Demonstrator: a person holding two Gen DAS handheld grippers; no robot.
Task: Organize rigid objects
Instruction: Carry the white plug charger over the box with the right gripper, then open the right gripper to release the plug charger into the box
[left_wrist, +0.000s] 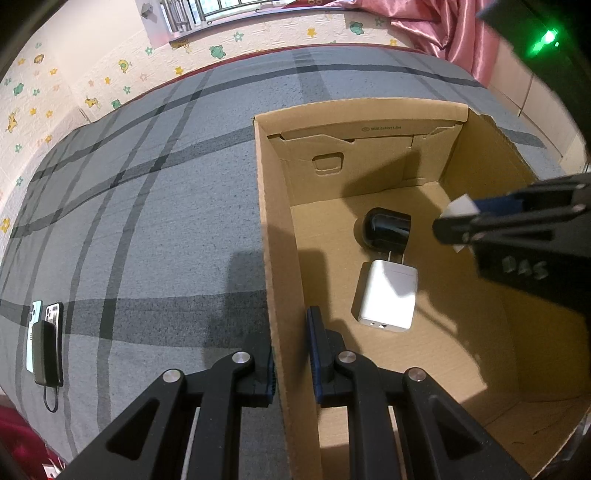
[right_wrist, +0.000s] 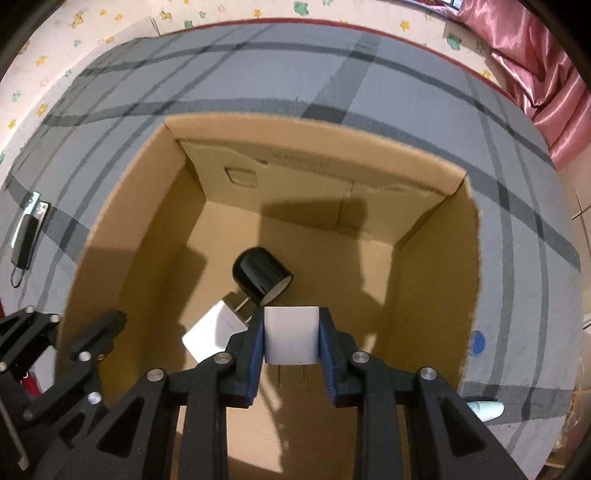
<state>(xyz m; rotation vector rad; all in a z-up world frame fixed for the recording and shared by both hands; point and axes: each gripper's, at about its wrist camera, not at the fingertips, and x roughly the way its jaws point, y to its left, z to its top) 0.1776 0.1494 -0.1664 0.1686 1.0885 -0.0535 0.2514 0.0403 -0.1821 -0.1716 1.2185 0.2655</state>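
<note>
**Colleague:** How far along are you?

**Me:** Partway, I'd judge. Two things already lie on the floor of the cardboard box (right_wrist: 155, 177): a glossy black cylinder (right_wrist: 260, 275) on its side, and a white charger (left_wrist: 388, 297) lying flat with its prongs towards the cylinder. A third piece is on its way in. My right tool (right_wrist: 291, 341) is clamped shut on a small white plug block (right_wrist: 291, 338), which hangs over the open box, above the floor and just beside the other two.

**Colleague:** And your left?

**Me:** The left tool (left_wrist: 291, 373) is closed onto the box's near wall, one pad inside and one outside, so I reckon it's steadying the carton.

**Colleague:** Anything left outside?

**Me:** A stack of phones with a dark power bank (left_wrist: 46, 341) on top sits well apart on the bed (left_wrist: 147, 221). I can't tell whether those belong to the job. There's also something pale green at the right edge of the right camera's view, too cut off to name.

**Colleague:** Surfaces?

**Me:** The box is plain corrugated card, matte, with folded flaps and a punched tab on the far wall. The bed cover is grey fabric with darker checked stripes. The block I hold is smooth hard plastic, square-edged, with two flat metal prongs pointing back towards my camera. The cylinder is shiny and rounded, so it may roll if bumped.
</note>
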